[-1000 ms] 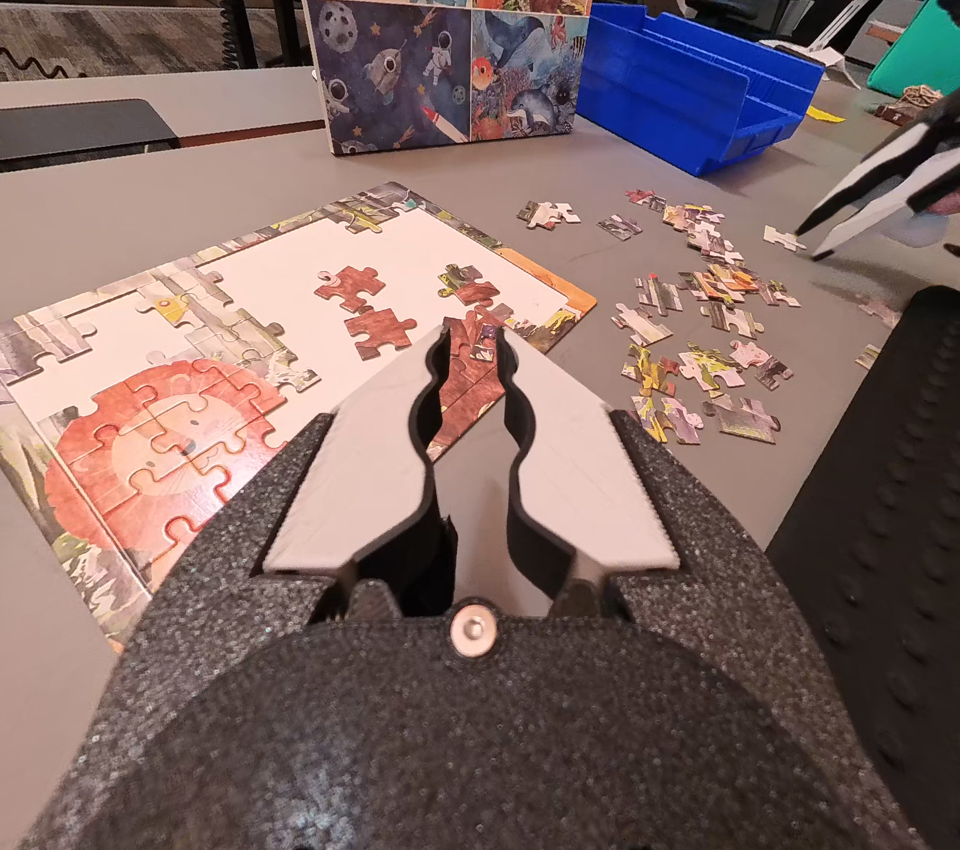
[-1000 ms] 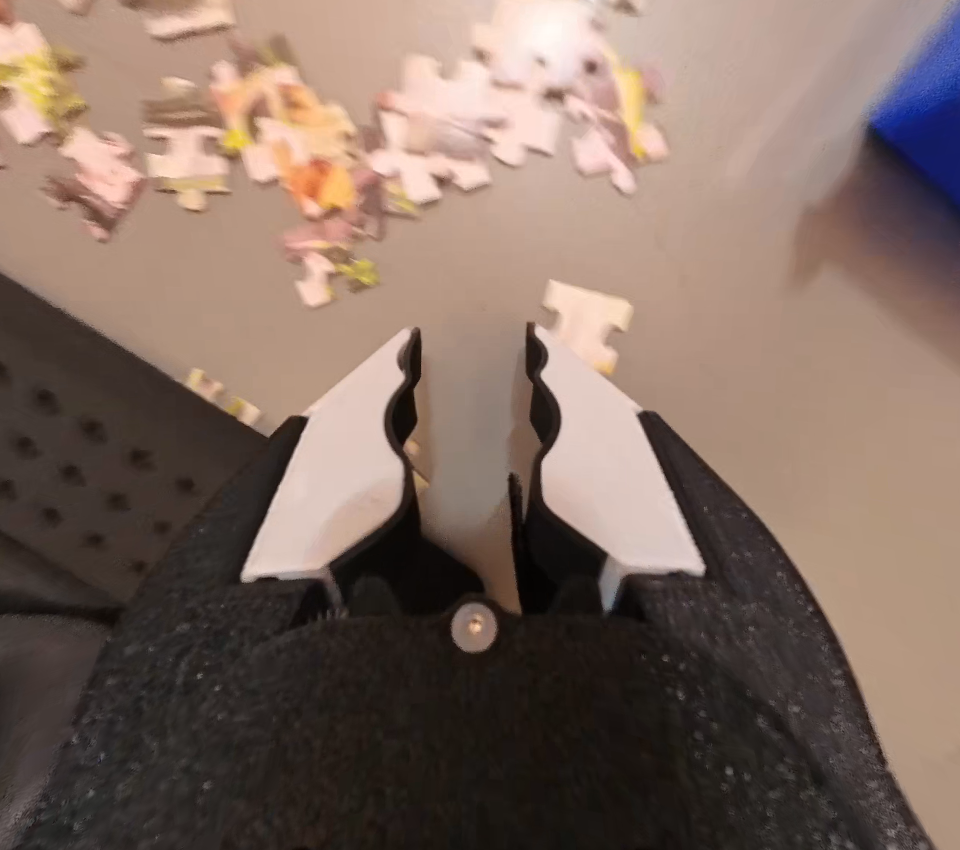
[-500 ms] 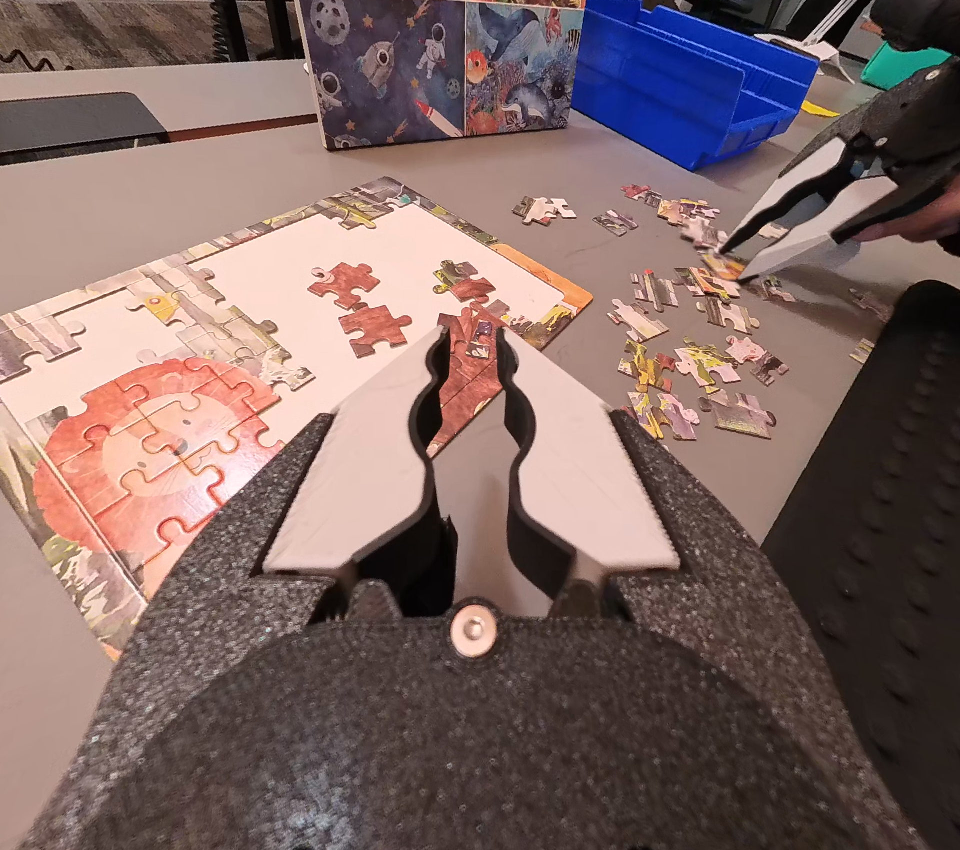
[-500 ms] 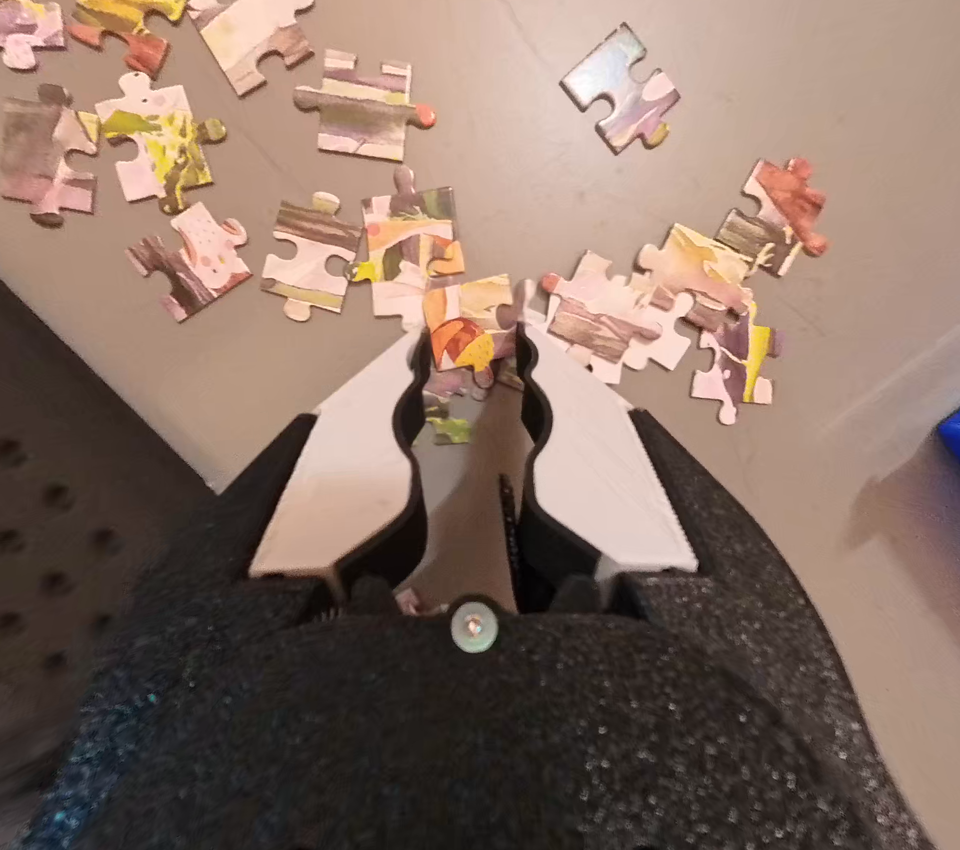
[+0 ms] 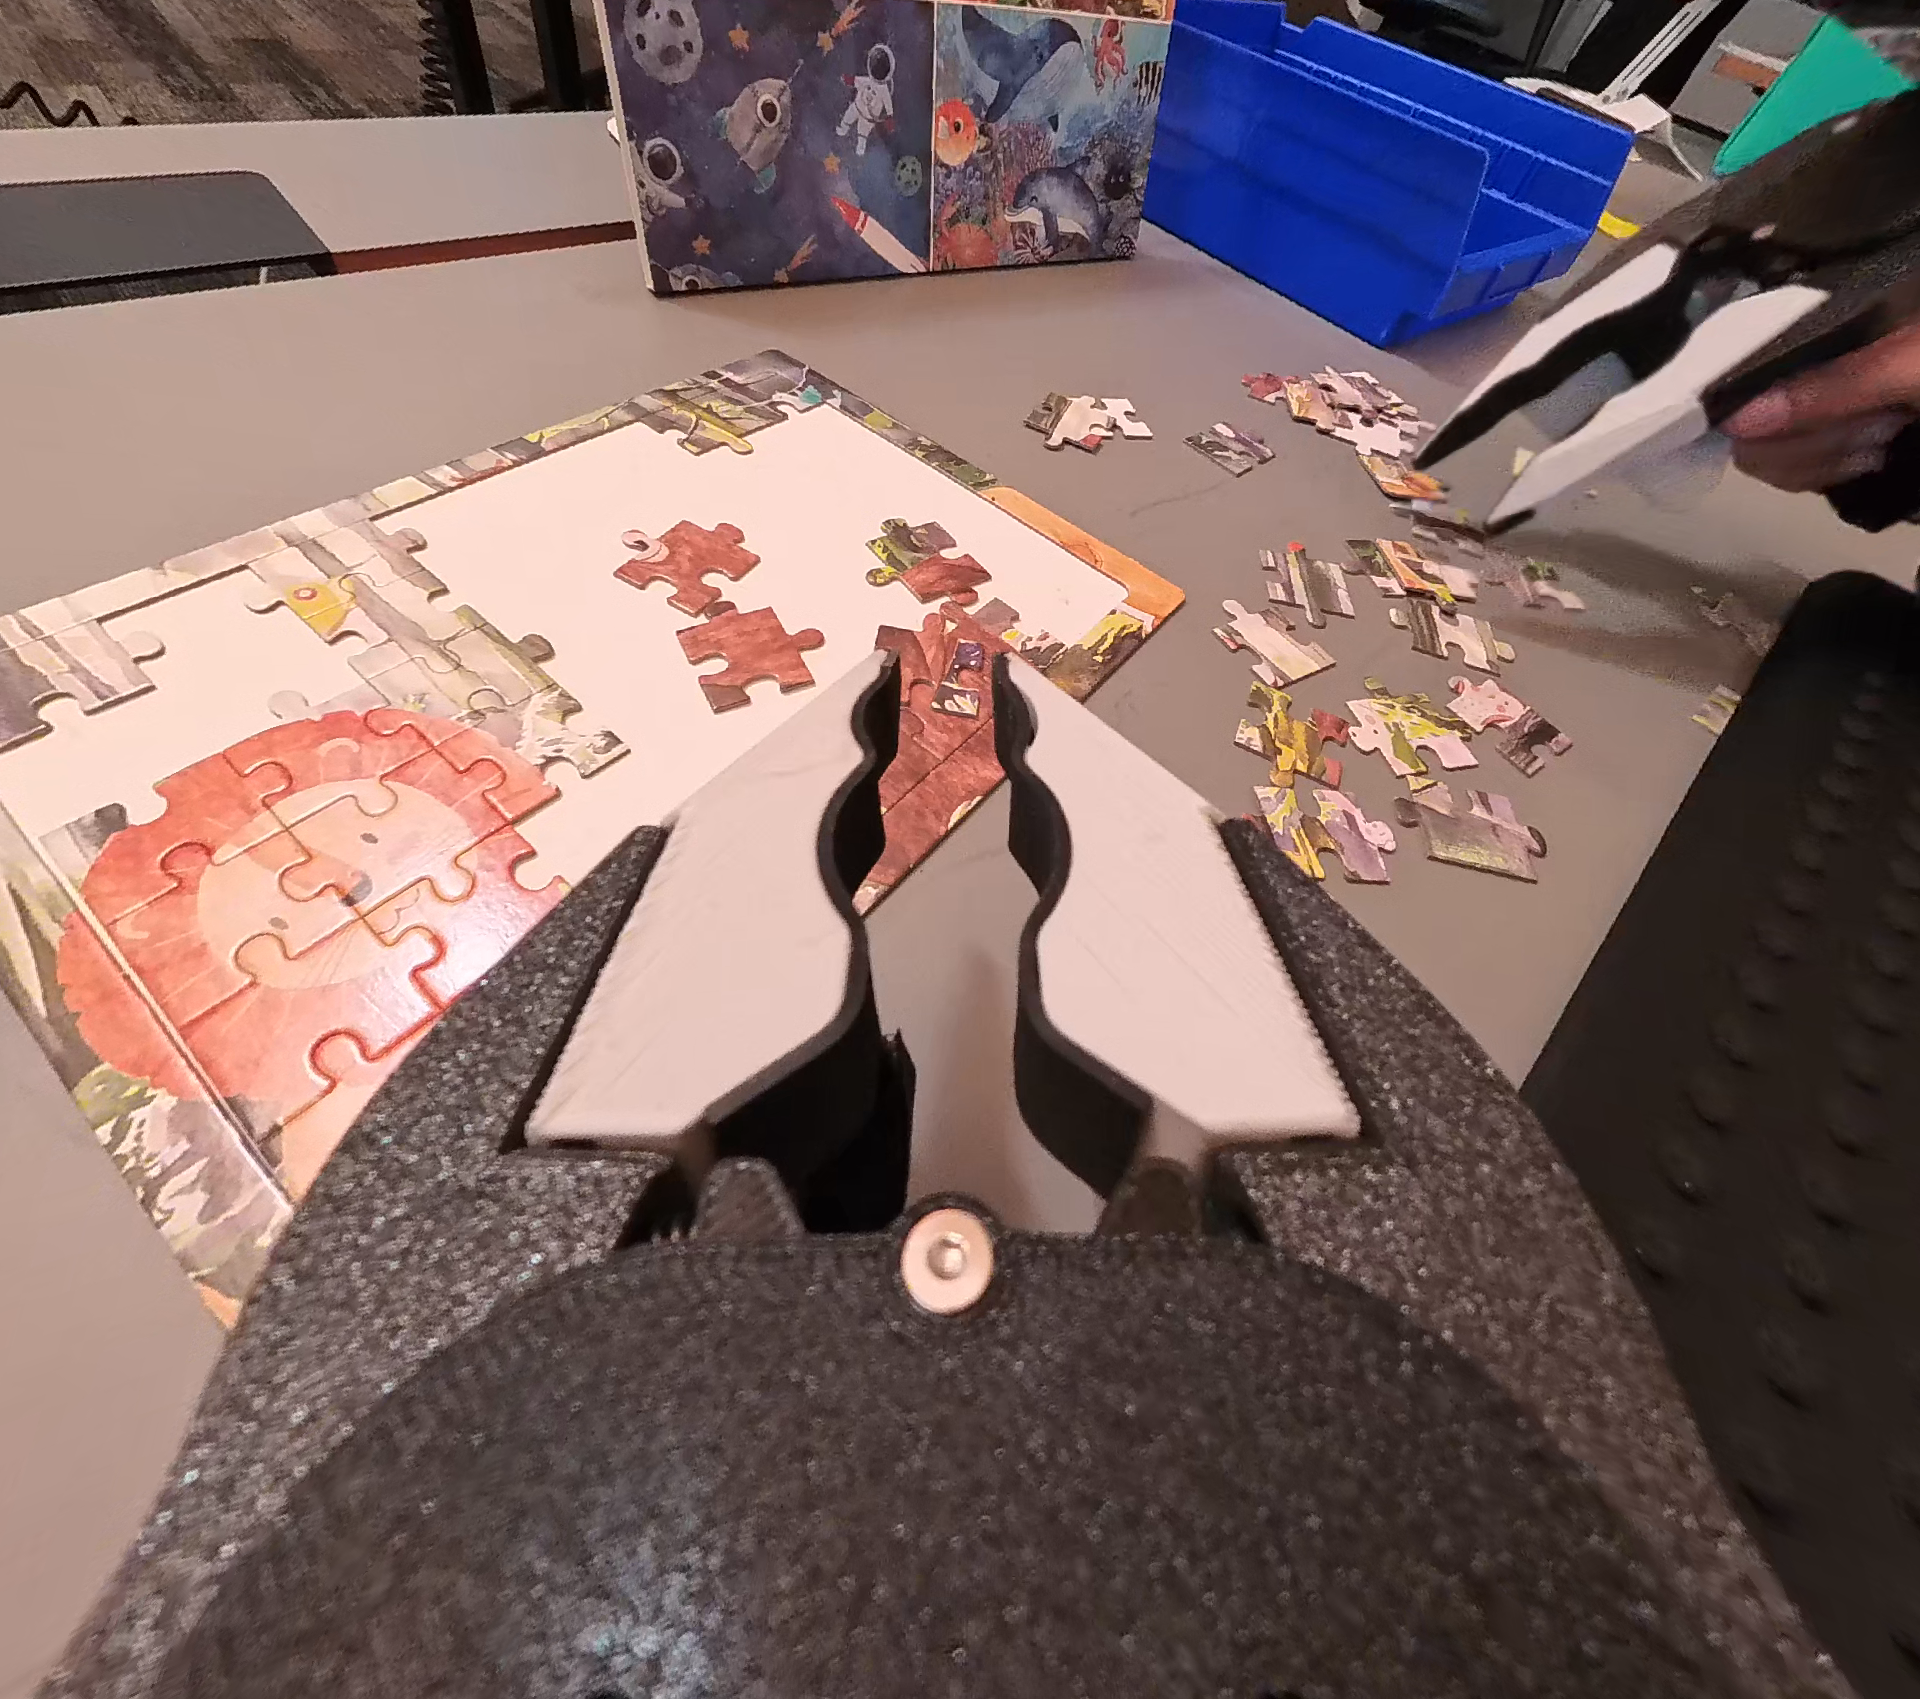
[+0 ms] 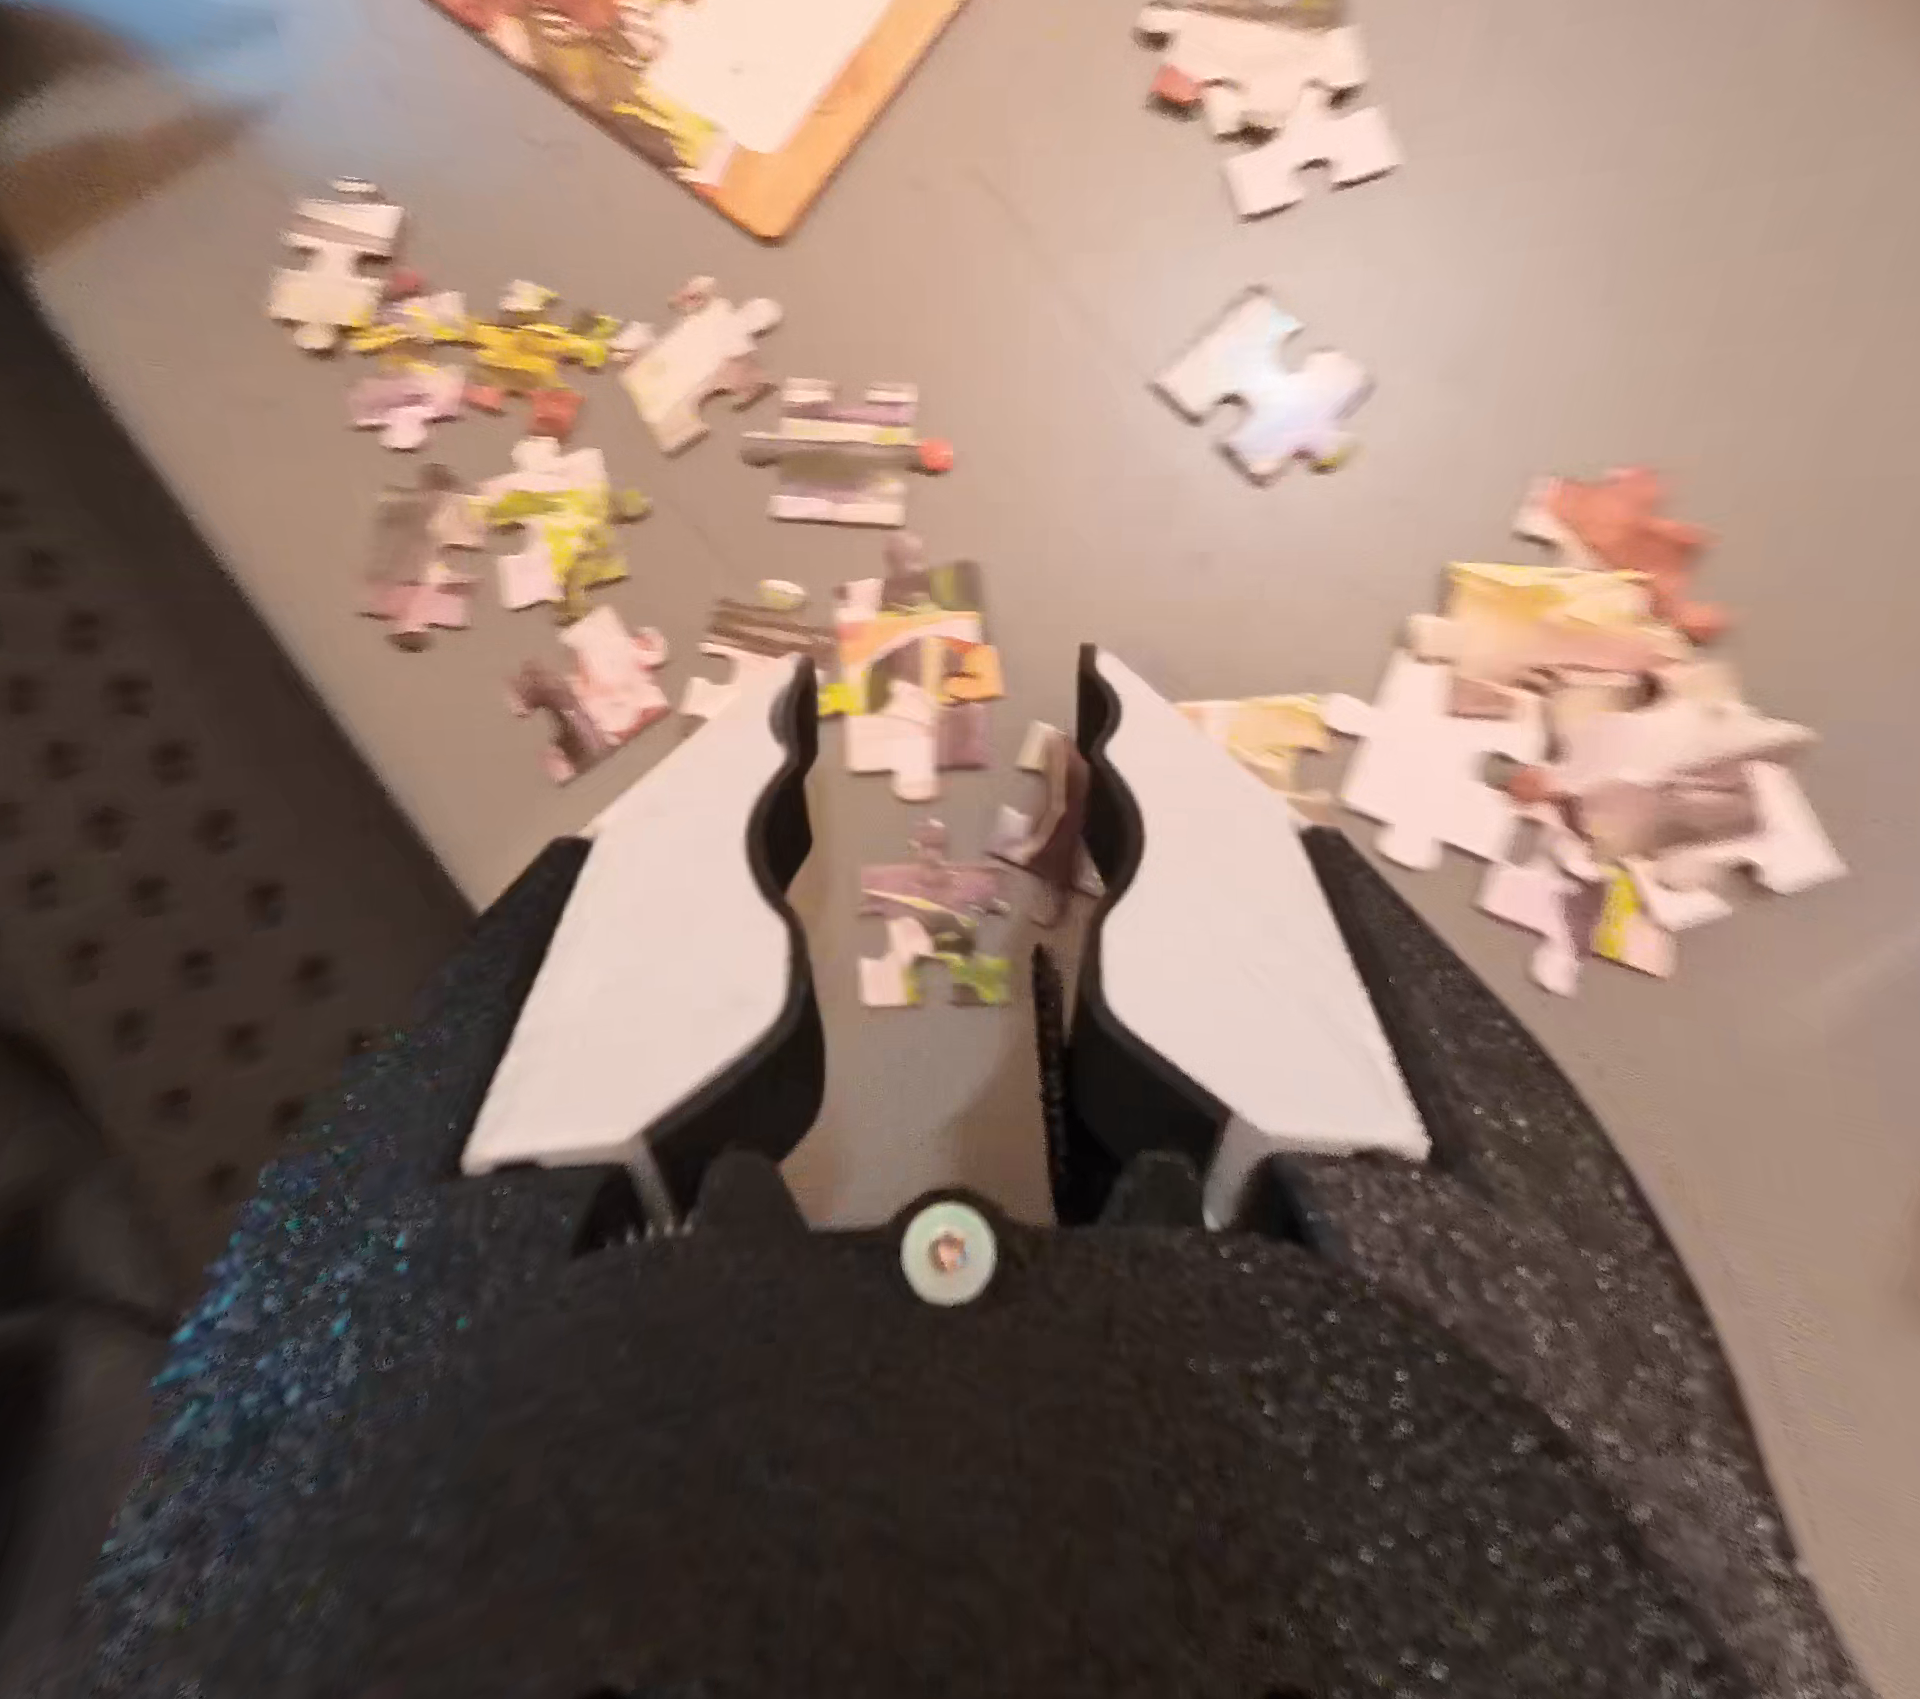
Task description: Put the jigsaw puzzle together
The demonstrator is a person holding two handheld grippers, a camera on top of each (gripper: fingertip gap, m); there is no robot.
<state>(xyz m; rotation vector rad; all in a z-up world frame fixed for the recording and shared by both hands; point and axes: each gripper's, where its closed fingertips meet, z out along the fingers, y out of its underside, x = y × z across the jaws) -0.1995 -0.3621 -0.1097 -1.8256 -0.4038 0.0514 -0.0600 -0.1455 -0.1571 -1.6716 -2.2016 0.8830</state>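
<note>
The puzzle board (image 5: pixel 582 527) lies on the grey table with a finished orange lion (image 5: pixel 312 849) at its left and two loose brown pieces (image 5: pixel 717 600) on its white middle. My left gripper (image 5: pixel 945 673) hovers over the board's near right part, jaws slightly apart and empty. Loose pieces (image 5: pixel 1382 714) lie scattered right of the board. My right gripper (image 6: pixel 945 662) is open just above these pieces (image 6: pixel 852 465), with a few between its fingers; it also shows in the left wrist view (image 5: pixel 1465 486). The board's corner (image 6: pixel 831 39) shows at the top of the right wrist view, which is blurred.
The upright puzzle box (image 5: pixel 883 91) stands behind the board. A blue bin (image 5: pixel 1351 195) sits at the back right. A black perforated mat (image 5: pixel 1766 1026) lies at the right table edge, seen also in the right wrist view (image 6: pixel 156 714). A person's hand (image 5: pixel 1829 423) holds the right gripper. One gripper's finger ends stand about 25 cm off the other's.
My right gripper has moved left across the loose pieces toward the board's corner and opened its jaws wider. My left gripper has stayed over the board, unchanged.
</note>
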